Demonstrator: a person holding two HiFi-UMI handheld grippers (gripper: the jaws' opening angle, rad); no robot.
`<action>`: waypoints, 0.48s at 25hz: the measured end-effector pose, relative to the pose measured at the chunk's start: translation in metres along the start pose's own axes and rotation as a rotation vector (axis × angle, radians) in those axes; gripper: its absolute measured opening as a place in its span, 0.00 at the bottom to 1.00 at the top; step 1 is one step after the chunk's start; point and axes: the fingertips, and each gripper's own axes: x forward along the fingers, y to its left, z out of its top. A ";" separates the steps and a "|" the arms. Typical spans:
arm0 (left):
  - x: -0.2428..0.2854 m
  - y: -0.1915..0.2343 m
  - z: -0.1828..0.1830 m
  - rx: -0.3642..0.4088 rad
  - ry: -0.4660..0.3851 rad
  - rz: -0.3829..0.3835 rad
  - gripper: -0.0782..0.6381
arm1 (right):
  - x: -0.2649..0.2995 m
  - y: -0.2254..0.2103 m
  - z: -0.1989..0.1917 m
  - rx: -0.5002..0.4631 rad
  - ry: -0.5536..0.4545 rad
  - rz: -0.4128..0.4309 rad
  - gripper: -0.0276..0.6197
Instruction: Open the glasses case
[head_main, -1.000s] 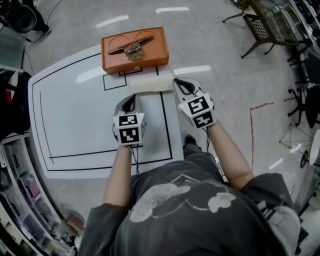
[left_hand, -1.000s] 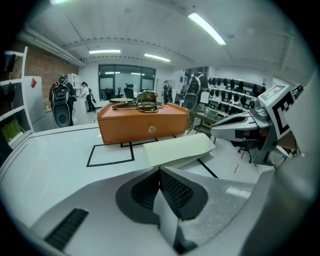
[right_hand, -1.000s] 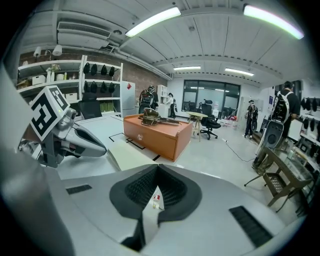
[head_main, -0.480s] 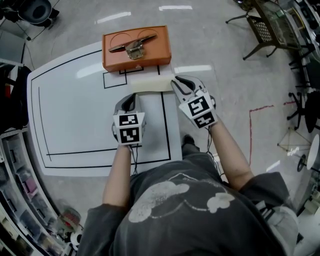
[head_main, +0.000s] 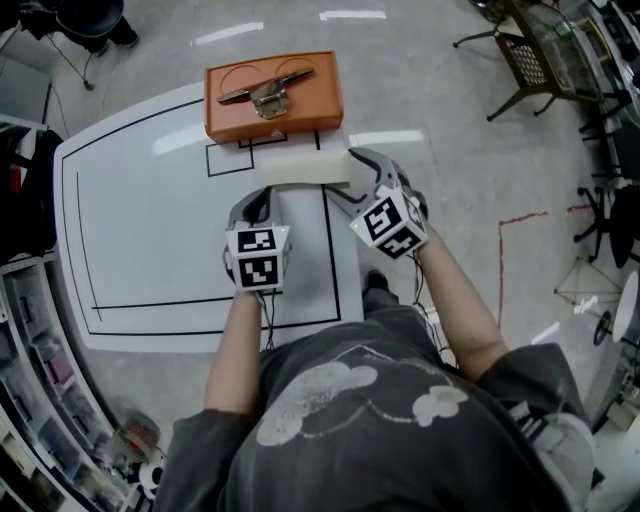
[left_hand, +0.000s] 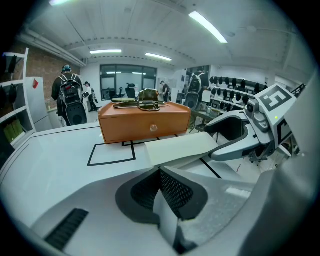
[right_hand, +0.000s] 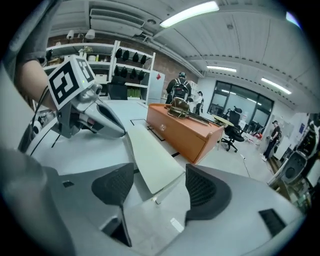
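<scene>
A cream glasses case (head_main: 305, 168) lies closed on the white table (head_main: 150, 230), just in front of an orange box. My left gripper (head_main: 262, 198) is at the case's left near corner. In the left gripper view its jaws (left_hand: 159, 170) are closed together where that corner of the case (left_hand: 182, 147) meets them. My right gripper (head_main: 352, 176) is at the case's right end, rolled onto its side. Its jaws have just been opening and now stand wide (right_hand: 160, 172), with the end of the case (right_hand: 152, 160) between the pads and untouched.
An orange wooden box (head_main: 272, 100) with a metal item on its lid (head_main: 265, 90) stands at the table's far edge, right behind the case. The table's right edge (head_main: 362, 250) runs under my right hand. Chairs (head_main: 530, 50) stand on the floor to the right.
The right gripper has rolled, dropped a little toward the case's right end and opened from shut to wide. The left gripper and the case have not moved.
</scene>
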 end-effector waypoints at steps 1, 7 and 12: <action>0.000 0.000 0.000 0.000 0.000 0.000 0.11 | 0.002 0.000 -0.002 -0.031 0.016 -0.006 0.53; 0.001 0.000 0.000 0.001 -0.001 -0.001 0.11 | 0.005 -0.005 -0.006 -0.123 0.052 -0.037 0.48; 0.001 0.000 -0.001 -0.002 -0.002 -0.005 0.11 | 0.001 -0.007 -0.002 -0.046 0.040 -0.023 0.47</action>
